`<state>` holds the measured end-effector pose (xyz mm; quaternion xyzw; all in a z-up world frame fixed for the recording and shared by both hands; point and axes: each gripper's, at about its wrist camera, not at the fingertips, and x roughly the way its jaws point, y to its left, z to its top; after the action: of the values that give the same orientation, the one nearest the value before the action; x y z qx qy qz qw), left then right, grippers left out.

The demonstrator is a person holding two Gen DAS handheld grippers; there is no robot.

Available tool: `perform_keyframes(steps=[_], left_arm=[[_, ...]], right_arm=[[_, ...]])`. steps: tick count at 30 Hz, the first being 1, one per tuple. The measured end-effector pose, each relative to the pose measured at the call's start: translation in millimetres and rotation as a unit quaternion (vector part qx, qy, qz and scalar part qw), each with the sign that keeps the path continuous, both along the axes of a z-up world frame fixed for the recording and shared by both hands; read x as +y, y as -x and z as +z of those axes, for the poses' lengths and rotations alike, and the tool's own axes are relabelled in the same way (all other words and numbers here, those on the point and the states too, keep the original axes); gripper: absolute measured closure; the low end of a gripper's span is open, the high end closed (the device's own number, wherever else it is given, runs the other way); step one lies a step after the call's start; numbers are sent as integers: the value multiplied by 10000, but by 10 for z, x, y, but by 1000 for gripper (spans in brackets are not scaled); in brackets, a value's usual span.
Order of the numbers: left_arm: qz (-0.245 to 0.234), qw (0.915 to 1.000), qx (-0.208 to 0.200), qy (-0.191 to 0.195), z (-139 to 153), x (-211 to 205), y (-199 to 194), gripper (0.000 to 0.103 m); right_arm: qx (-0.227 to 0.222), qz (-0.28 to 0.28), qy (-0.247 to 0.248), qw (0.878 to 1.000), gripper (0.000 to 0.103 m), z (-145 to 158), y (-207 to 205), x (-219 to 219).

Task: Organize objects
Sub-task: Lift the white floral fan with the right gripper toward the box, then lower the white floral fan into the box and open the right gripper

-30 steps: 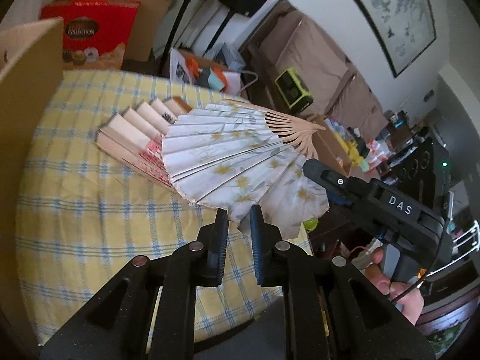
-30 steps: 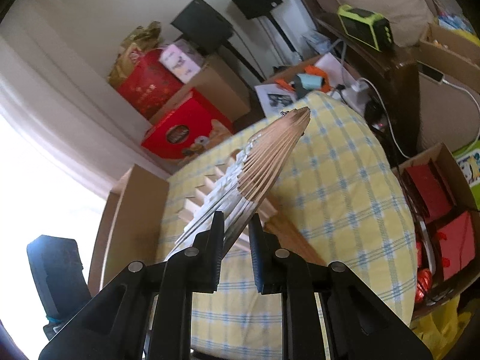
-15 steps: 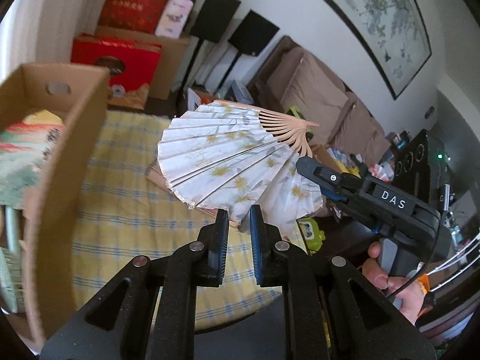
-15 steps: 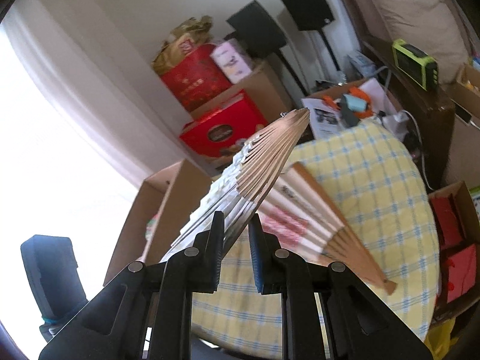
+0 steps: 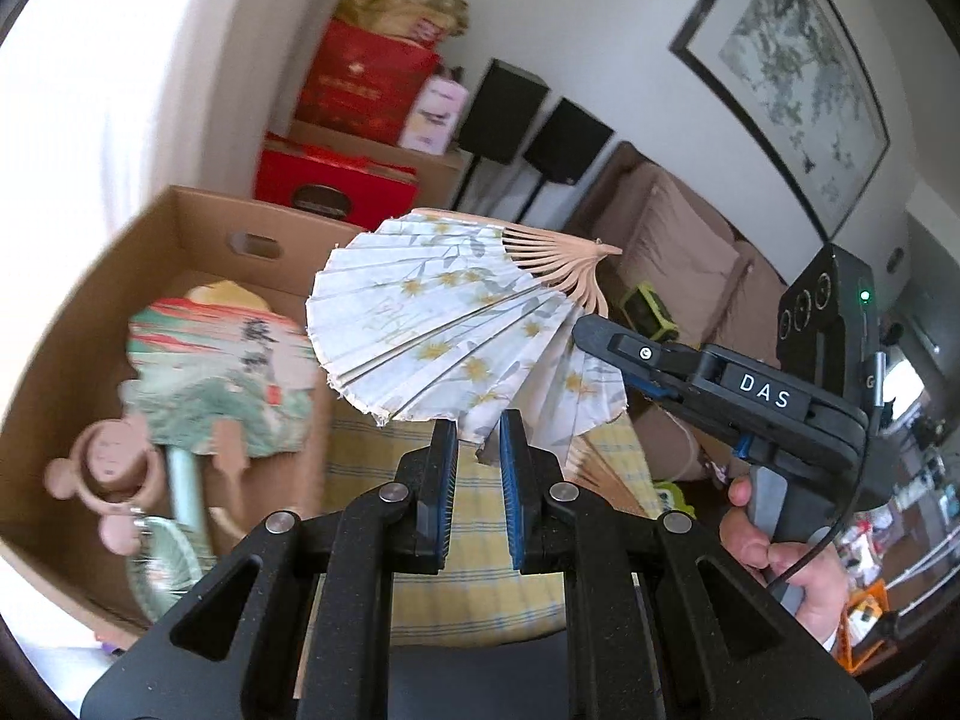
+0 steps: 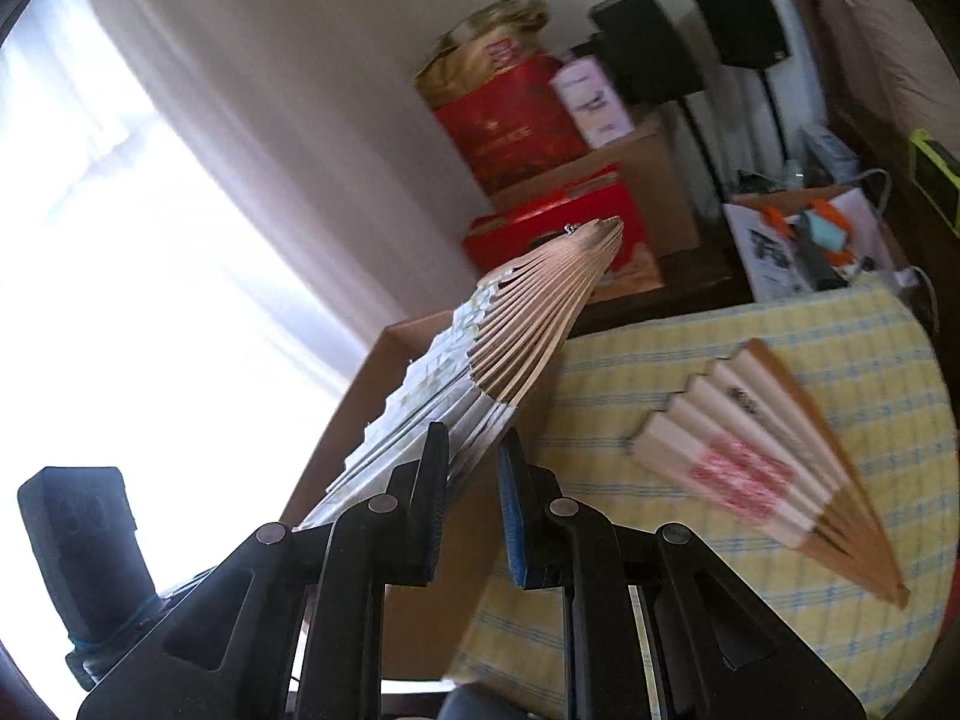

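**Floral fan held by both grippers**

The left gripper (image 5: 477,438) and right gripper (image 6: 474,450) each clamp the spread floral fan's (image 5: 444,324) paper edge, mid-frame, beside the cardboard box (image 5: 198,228) at left. A second fan (image 6: 762,456) lies on the checked counter (image 6: 870,348).

We note the right gripper (image 6: 474,450) clamped on the paper edge of a white floral folding fan (image 6: 510,342), which runs up and away from the jaws, ribs converging at the far pivot. Right of the jaws, a second folding fan (image 6: 756,462) with red print lies open on the yellow checked tablecloth (image 6: 840,348). Behind the held fan stands a cardboard box (image 6: 384,384).
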<state>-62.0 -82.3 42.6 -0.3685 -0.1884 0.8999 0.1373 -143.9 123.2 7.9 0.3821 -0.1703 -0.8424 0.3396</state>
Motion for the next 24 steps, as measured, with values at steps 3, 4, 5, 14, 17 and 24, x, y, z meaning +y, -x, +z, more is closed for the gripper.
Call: perform_keyframes(steps=[3, 4, 5, 14, 17, 24], left_arm=[[220, 9997, 6, 71, -9, -221, -53, 90], [295, 9995, 7, 96, -14, -285, -66, 90], [380, 9992, 10, 117, -27, -357, -84, 90], [937, 9954, -191, -58, -353, -984, -134, 90], [1043, 9942, -255, -75, -471, -1114, -157, 90], [1172, 9924, -368, 56, -675, -1208, -152, 90]], right_arm=[[8, 198, -50, 9998, 87, -5, 11, -268], [12, 263, -75, 9996, 87, -9, 17, -354], [14, 365, -115, 9993, 87, -18, 24, -482], [-30, 966, -425, 9944, 87, -229, 52, -1230], [-16, 1115, -533, 9923, 87, -313, 49, -1418], [-52, 1308, -750, 9886, 87, -527, 103, -1694]])
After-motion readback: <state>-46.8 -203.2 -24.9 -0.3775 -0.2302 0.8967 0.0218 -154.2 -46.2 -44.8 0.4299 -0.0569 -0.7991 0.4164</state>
